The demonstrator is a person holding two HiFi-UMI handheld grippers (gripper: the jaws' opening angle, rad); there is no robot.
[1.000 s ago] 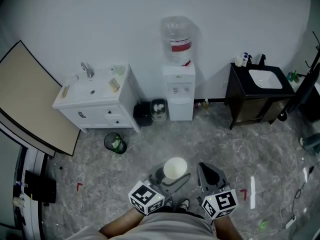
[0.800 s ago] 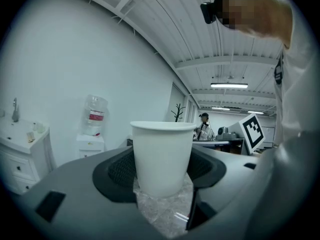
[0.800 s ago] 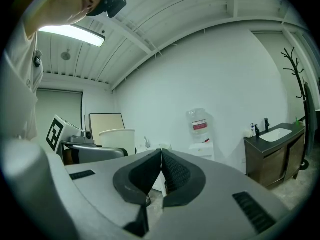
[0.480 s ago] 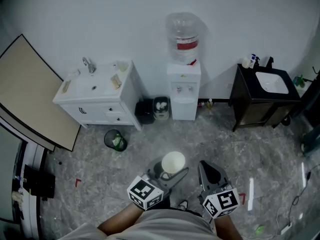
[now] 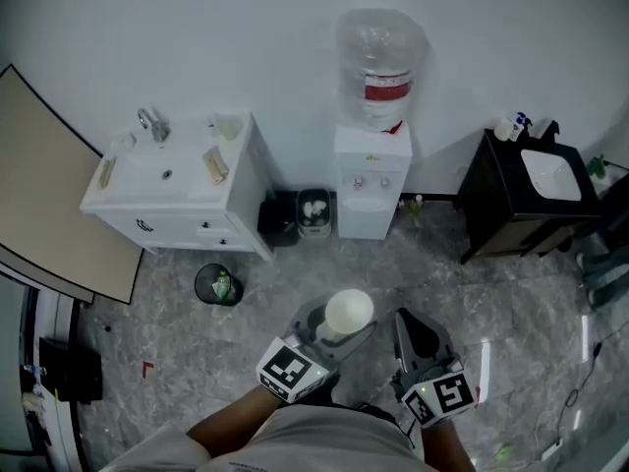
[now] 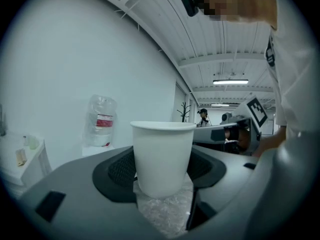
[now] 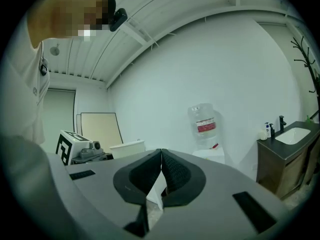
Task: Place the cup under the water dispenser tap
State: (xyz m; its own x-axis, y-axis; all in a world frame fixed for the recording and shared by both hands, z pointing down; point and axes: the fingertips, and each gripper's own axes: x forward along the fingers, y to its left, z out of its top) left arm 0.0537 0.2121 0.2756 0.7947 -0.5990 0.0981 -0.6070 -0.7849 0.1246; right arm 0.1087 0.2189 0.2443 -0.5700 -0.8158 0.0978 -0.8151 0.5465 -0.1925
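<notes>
From the head view, a tan board [image 5: 44, 190] leans against the wall at far left, with a white vanity [image 5: 211, 209] beside it carrying a basin and tap. A small bin [image 5: 217, 285] stands on the marbled floor [image 5: 246, 347] just in front of the vanity's right corner. Lower down, near the person's body, the left gripper [image 5: 334, 330] is clamped on the white cup [image 5: 349, 311]. Its pads press the cup's sides, and the cup stands upright and open-mouthed over the floor. The cup is well apart from the dispenser [image 5: 371, 200], which stands against the wall with its bottle [image 5: 383, 62] on top and dark containers [image 5: 295, 216] at its left foot. The right gripper [image 5: 411, 327] sits just beside the left one, its jaws closed together, pad against pad. A dark vanity [image 5: 501, 209] stands at far right.
</notes>
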